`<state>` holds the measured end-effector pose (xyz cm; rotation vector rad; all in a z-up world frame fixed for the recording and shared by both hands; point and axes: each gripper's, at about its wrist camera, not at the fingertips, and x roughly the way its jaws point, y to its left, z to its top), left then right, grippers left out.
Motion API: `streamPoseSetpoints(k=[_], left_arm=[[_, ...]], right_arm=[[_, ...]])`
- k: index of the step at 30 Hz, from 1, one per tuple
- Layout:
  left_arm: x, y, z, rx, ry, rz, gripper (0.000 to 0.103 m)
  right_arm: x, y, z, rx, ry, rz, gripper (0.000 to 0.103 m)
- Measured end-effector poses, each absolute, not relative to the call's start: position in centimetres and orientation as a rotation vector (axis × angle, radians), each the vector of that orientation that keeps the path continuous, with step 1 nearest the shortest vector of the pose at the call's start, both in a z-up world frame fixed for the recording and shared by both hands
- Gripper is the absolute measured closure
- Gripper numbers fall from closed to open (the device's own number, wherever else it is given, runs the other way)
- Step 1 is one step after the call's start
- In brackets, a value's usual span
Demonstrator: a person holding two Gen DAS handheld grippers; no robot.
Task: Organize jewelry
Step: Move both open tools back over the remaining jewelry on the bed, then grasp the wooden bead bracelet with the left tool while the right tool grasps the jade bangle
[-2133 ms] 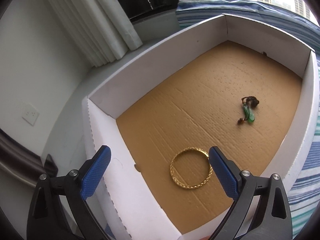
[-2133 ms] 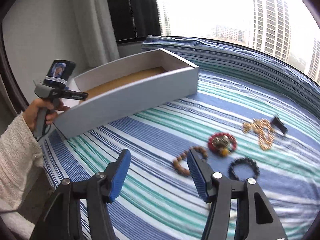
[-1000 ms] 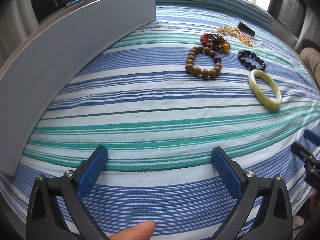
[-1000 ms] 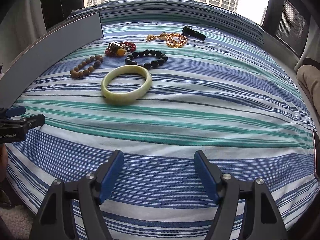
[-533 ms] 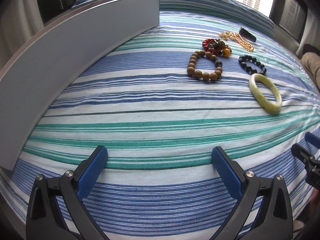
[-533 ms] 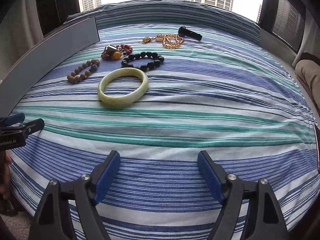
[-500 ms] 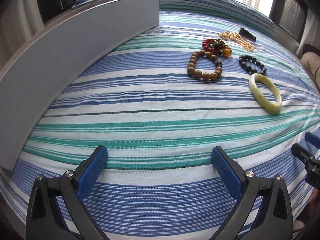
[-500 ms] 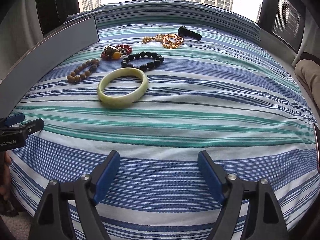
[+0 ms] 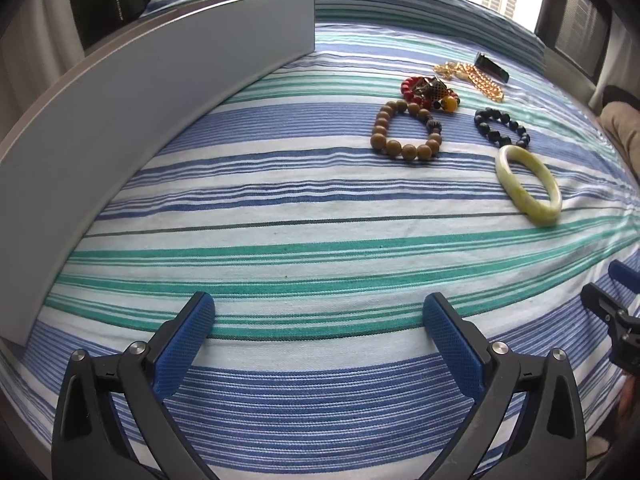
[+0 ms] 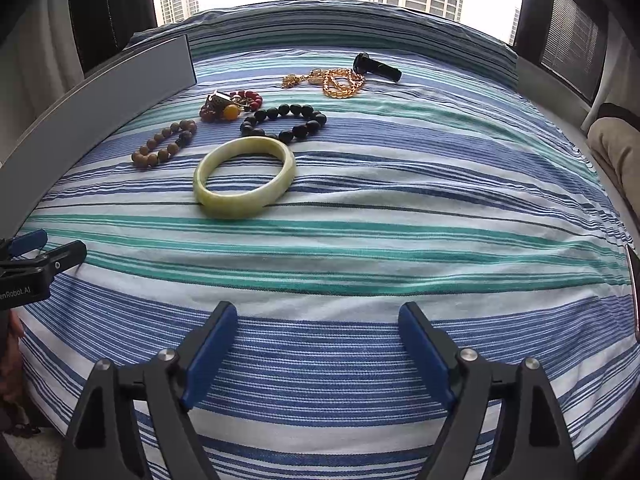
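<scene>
Five pieces of jewelry lay on the striped bedspread (image 10: 400,200) beside the white box (image 9: 140,92): jade bangle (image 10: 245,178) nearest, black bead bracelet (image 10: 284,122) touching it. The right gripper (image 10: 314,344) had just been widening its jaws, nothing between them; the left gripper (image 9: 320,336) hung released, empty too.

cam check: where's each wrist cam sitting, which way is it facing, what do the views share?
Left wrist: on the left hand-held gripper, open, angled down over the striped bedspread toward the window; white box on its left.
Right wrist: on the right hand-held gripper, open and empty, its jaws just widened; same facing, jade bangle ahead.
Shared: bangle, wooden bead bracelet, black bead bracelet, box; each sees the other gripper at its edge.
</scene>
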<state>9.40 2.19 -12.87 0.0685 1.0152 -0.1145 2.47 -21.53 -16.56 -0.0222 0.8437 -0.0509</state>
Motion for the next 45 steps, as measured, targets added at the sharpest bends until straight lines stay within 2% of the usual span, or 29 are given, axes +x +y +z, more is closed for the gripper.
streamPoseSetpoints(k=[5, 13, 22, 30, 32, 35, 37, 38, 39, 44, 45], left_arm=[[10.5, 1.4, -12.2, 0.13, 1.122, -0.216, 0.001], [16.0, -1.5, -8.6, 0.144, 1.16, -0.411, 0.001], [22.1, -5.3, -12.4, 0.314, 1.214, -0.408, 0.001], [23.1, -5.3, -12.5, 0.305, 1.196, -0.414, 0.001], [22.9, -5.3, -12.2, 0.307, 1.179, -0.429, 0.006], [22.8, -5.6, -11.6, 0.313, 1.15, -0.461, 0.031], [22.6, -5.9, -11.2, 0.316, 1.139, -0.47, 0.067], [22.7, -5.8, -11.1, 0.313, 1.14, -0.471, 0.077], [22.7, -5.6, -11.0, 0.301, 1.148, -0.476, 0.08], [21.8, -3.6, -10.6, 0.211, 1.162, -0.477, 0.082], [21.4, -3.0, -10.1, 0.183, 1.152, -0.481, 0.099]], right_arm=[[2.6, -21.6, -16.5, -0.028, 0.862, -0.037, 0.017], [3.5, -21.6, -16.1, -0.05, 0.964, 0.011, 0.017], [6.1, -23.8, -13.4, 0.097, 0.993, 0.085, 0.017], [11.9, -21.3, -12.0, 0.007, 1.012, 0.189, 0.017], [13.0, -20.3, -12.8, -0.014, 1.041, 0.206, 0.017], [14.3, -19.1, -13.8, -0.041, 1.069, 0.207, 0.017], [14.7, -18.2, -13.9, -0.078, 1.06, 0.199, 0.017], [14.9, -17.8, -14.0, -0.098, 1.058, 0.193, 0.017], [15.1, -17.5, -14.0, -0.112, 1.057, 0.186, 0.017], [15.2, -17.4, -14.0, -0.134, 1.045, 0.178, 0.021], [15.0, -17.5, -14.0, -0.131, 1.048, 0.185, 0.021]])
